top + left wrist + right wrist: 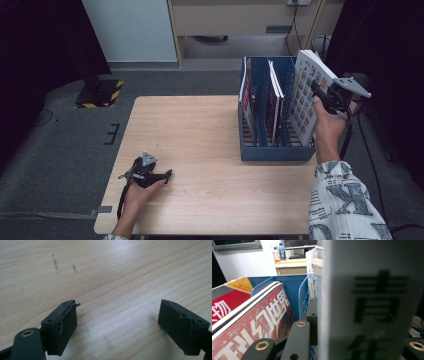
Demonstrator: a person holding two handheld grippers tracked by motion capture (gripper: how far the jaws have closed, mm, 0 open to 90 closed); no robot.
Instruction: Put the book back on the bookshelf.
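A blue file rack (272, 150) stands on the right part of the wooden table (200, 135). My right gripper (320, 96) is shut on a white book with a colourful cover (306, 95), which leans tilted in the rack's rightmost slot. In the right gripper view that book's white spine (367, 302) sits between the jaws. A red magazine (249, 325) stands in a slot to its left, also seen as a red magazine (246, 97) at the rack's left end. My left gripper (167, 175) rests low at the table's front left; its fingers (61, 327) are spread wide over bare wood.
Another thin book (275, 100) stands in the rack's middle slot. A yellow-and-black striped block (100, 92) sits on the grey floor at the far left. A pale cabinet (240, 20) is behind the table. Cables run on the floor at the right.
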